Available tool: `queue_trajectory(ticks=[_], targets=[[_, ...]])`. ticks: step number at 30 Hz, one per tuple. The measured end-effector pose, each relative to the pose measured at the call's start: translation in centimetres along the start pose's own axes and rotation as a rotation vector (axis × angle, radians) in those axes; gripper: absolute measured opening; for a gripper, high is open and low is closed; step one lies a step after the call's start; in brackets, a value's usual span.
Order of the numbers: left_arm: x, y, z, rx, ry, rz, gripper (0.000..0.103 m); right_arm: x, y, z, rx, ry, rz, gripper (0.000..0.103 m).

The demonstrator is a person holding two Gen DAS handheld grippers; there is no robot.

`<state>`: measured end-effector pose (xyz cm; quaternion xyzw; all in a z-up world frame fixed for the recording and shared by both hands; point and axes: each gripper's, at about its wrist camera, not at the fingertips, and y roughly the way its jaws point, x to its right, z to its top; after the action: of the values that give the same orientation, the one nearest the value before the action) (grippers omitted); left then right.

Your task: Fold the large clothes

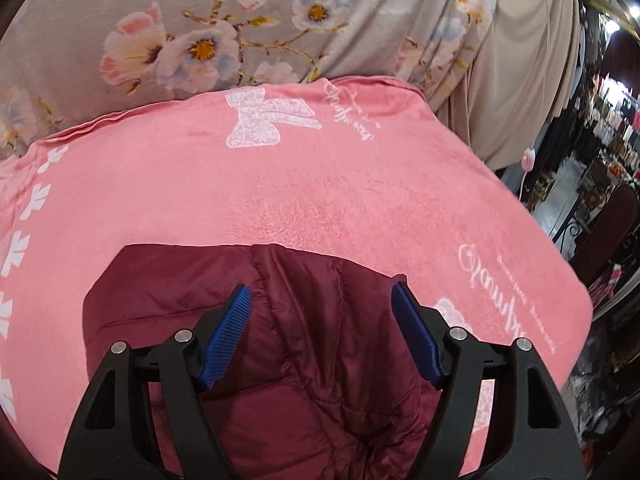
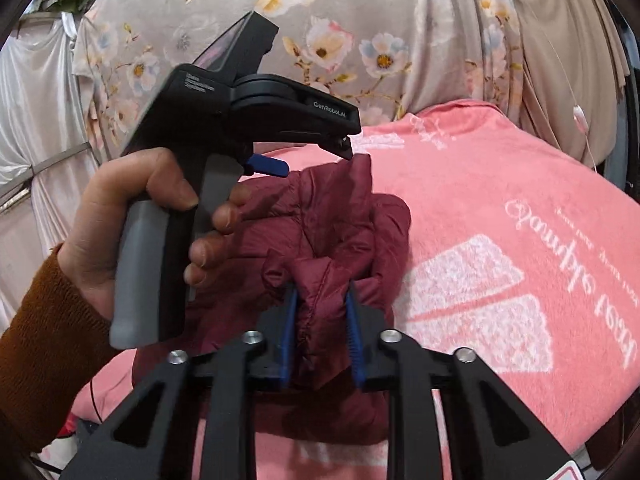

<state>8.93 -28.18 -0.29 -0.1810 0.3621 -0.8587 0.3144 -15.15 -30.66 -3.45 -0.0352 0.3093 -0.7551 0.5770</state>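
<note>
A maroon quilted jacket lies on a pink blanket. In the left wrist view my left gripper is open just above the jacket, its blue pads on either side of a seam. In the right wrist view my right gripper is shut on a bunched fold of the jacket and lifts it. The left gripper also shows there, held in a hand over the far part of the jacket; its tips are partly hidden.
The pink blanket with white print covers the raised surface. A grey floral curtain hangs behind it. Beige drapes hang at the right, with shop racks beyond the surface's right edge.
</note>
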Motion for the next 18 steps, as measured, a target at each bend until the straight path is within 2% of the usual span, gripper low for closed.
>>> queue_trajectory(ticks=[7, 18], targets=[[1.4, 3.3, -0.4, -0.043, 0.012, 0.011, 0.069, 2.9, -0.8, -1.5, -0.034, 0.120, 0.014, 0.008], [2.8, 6.5, -1.5, -0.088, 0.016, 0.032, 0.068, 4.8, 1.2, -4.9, -0.136, 0.183, -0.024, 0.008]])
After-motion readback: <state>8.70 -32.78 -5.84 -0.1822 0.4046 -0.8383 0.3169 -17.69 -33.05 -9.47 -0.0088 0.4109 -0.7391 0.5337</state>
